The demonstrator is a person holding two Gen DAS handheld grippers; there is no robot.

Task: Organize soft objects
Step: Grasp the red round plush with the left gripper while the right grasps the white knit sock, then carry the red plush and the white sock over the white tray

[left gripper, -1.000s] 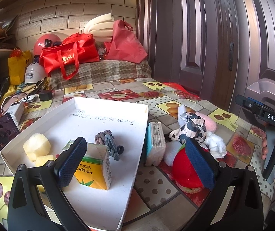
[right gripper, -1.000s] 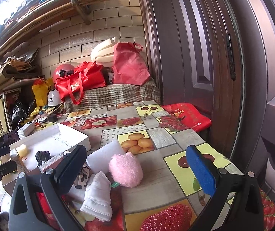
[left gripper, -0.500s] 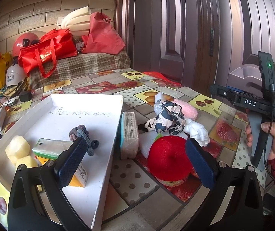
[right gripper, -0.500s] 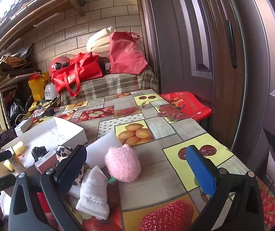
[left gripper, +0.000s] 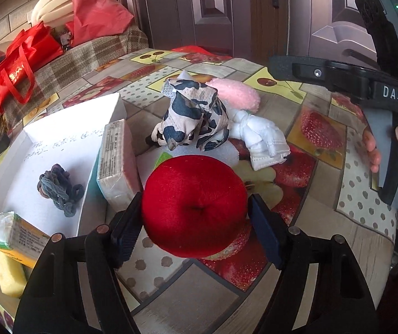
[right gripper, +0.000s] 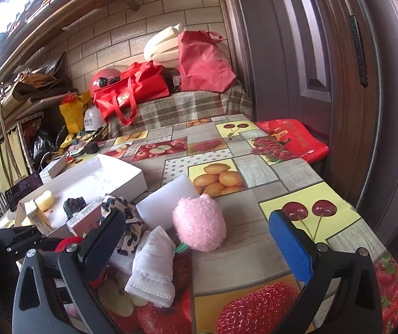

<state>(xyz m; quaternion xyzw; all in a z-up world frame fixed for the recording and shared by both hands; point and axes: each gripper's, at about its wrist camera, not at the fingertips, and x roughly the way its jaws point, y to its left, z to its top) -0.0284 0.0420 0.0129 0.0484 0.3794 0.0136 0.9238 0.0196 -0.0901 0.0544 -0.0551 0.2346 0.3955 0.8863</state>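
A red plush ball (left gripper: 194, 206) rests on the fruit-print tablecloth, right of the white box (left gripper: 68, 144). My left gripper (left gripper: 194, 222) straddles it, jaws closing, and both pads meet its sides. Behind the ball lie a cow-print cloth (left gripper: 193, 117), a pink plush (left gripper: 238, 96) and a folded white cloth (left gripper: 263, 139). My right gripper (right gripper: 196, 222) is open above the table, nothing between its fingers. The pink plush (right gripper: 199, 224) and the white cloth (right gripper: 154, 267) lie just ahead of it.
The box holds a dark knotted rope (left gripper: 58, 189), a small carton (left gripper: 12, 236) and a yellow sponge (left gripper: 9, 272). A tissue pack (left gripper: 118, 164) leans on its right wall. A white foam sheet (right gripper: 165, 203) lies under the cloths. Door and red bags stand behind.
My left gripper swung right from over the box, dropped onto the red ball, and its jaws narrowed around it. The right gripper tilted slightly but stayed in place.
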